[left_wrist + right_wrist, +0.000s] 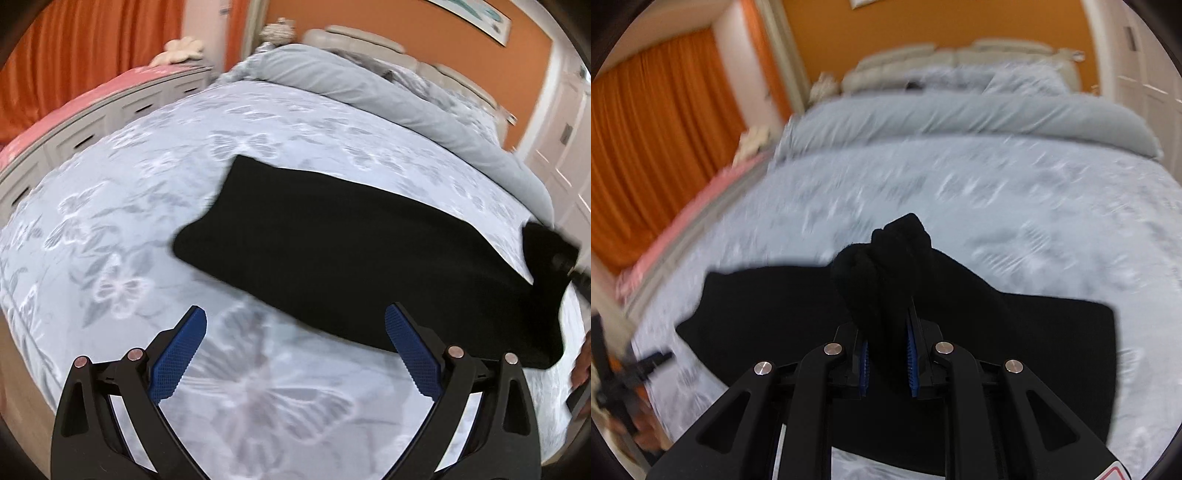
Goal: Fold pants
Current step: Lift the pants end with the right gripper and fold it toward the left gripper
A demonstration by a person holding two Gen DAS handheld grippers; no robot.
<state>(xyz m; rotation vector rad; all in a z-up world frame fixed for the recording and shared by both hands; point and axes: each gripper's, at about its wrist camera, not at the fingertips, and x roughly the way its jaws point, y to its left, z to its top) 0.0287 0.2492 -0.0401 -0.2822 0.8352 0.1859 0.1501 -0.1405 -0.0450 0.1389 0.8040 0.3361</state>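
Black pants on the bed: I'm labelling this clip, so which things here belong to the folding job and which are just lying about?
Part of the job:
- pants, black, lying on the bed
- right gripper, shut on a bunch of the pants
- left gripper, open, holding nothing

Just lying about:
- bedspread
- rolled duvet
- orange curtain
- white drawers

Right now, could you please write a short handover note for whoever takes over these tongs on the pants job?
Left tongs: open and empty above the butterfly bedspread, just short of the pants' near edge.
Right tongs: shut on a bunched end of the black pants, lifted off the bed.
Pants: spread across the bedspread as one long flat strip in the left wrist view, so apparently already folded lengthwise.
Left to do: carry the held end over to the other end, lay it down, release and smooth the fold.
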